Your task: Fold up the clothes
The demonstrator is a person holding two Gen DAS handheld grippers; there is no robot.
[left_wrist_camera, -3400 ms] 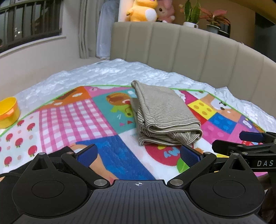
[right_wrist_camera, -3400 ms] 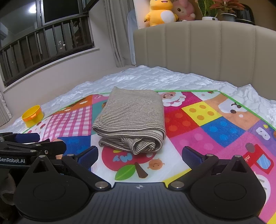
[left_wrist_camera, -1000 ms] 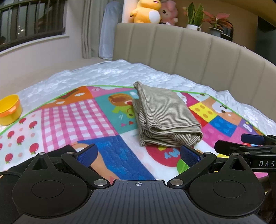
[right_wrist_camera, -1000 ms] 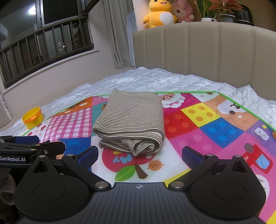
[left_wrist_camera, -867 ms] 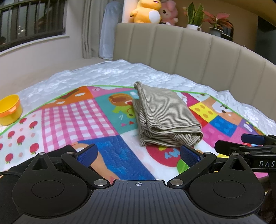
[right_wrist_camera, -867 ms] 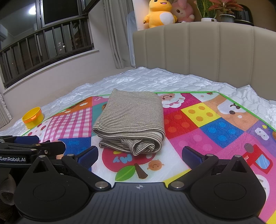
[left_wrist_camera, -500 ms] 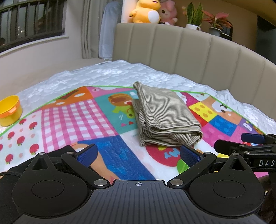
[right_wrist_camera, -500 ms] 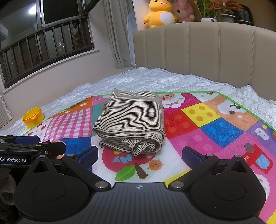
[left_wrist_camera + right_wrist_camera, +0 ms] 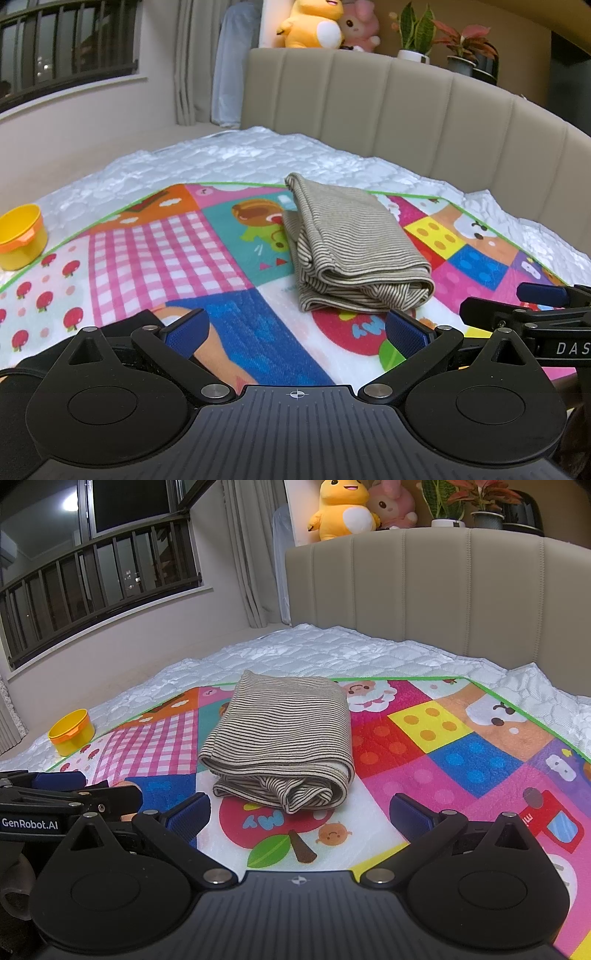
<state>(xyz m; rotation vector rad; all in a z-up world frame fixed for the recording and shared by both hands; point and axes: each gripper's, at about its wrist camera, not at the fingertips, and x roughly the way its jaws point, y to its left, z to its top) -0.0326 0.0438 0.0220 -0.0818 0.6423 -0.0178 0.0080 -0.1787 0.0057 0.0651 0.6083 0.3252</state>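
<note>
A striped beige garment (image 9: 351, 251) lies folded in a compact bundle on the colourful play mat (image 9: 155, 251); it also shows in the right wrist view (image 9: 284, 742). My left gripper (image 9: 295, 332) is open and empty, held low over the mat's near edge, short of the bundle. My right gripper (image 9: 299, 816) is open and empty, just in front of the bundle's near fold. Each gripper shows at the edge of the other's view, the right one (image 9: 535, 314) and the left one (image 9: 55, 797).
A yellow cup (image 9: 20, 236) sits on the white quilted mattress (image 9: 240, 155) at the far left. A padded beige headboard (image 9: 406, 110) stands behind, with plush toys (image 9: 314, 22) and potted plants (image 9: 417, 33) on top. A window with railing (image 9: 92, 579) is at left.
Nothing has visibly changed; both grippers stay open and the folded garment has not moved.
</note>
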